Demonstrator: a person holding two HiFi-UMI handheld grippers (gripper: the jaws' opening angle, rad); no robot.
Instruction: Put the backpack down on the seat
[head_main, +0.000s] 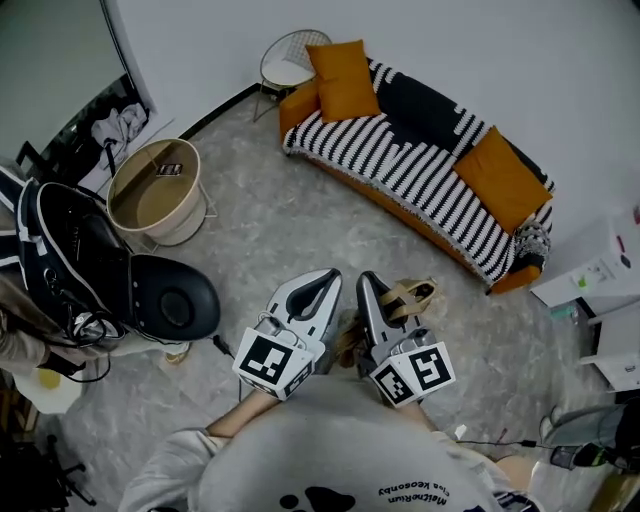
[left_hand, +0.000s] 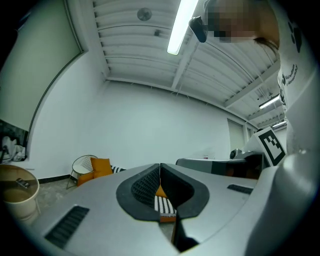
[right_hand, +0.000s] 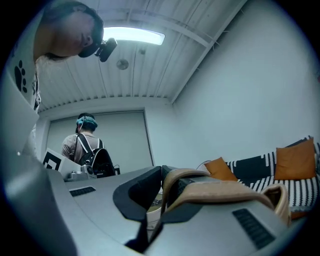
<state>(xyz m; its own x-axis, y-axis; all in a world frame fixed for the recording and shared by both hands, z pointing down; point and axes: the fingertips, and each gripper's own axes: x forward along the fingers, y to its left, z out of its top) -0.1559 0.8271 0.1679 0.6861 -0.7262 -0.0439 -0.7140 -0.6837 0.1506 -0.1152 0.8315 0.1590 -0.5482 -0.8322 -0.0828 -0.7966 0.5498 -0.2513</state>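
Observation:
My right gripper (head_main: 368, 285) is shut on a tan backpack strap (head_main: 412, 295). In the right gripper view the strap (right_hand: 220, 187) runs up between the jaws and loops over the right one. The bag's body is mostly hidden under the grippers; only a brown bit (head_main: 349, 342) shows between them. My left gripper (head_main: 325, 281) hangs beside it, shut with nothing in it (left_hand: 160, 167). Ahead on the floor stands the sofa (head_main: 400, 160) with a black-and-white striped cover and orange cushions (head_main: 345, 78), some way beyond both grippers. The sofa (right_hand: 285, 177) also shows at the right of the right gripper view.
A beige round bin (head_main: 155, 195) and a black chair seat (head_main: 175, 297) stand to the left. Another person wearing a black backpack (head_main: 60, 250) is at the far left. A wire chair (head_main: 285, 62) sits by the sofa's far end. White boxes (head_main: 600, 268) are at the right.

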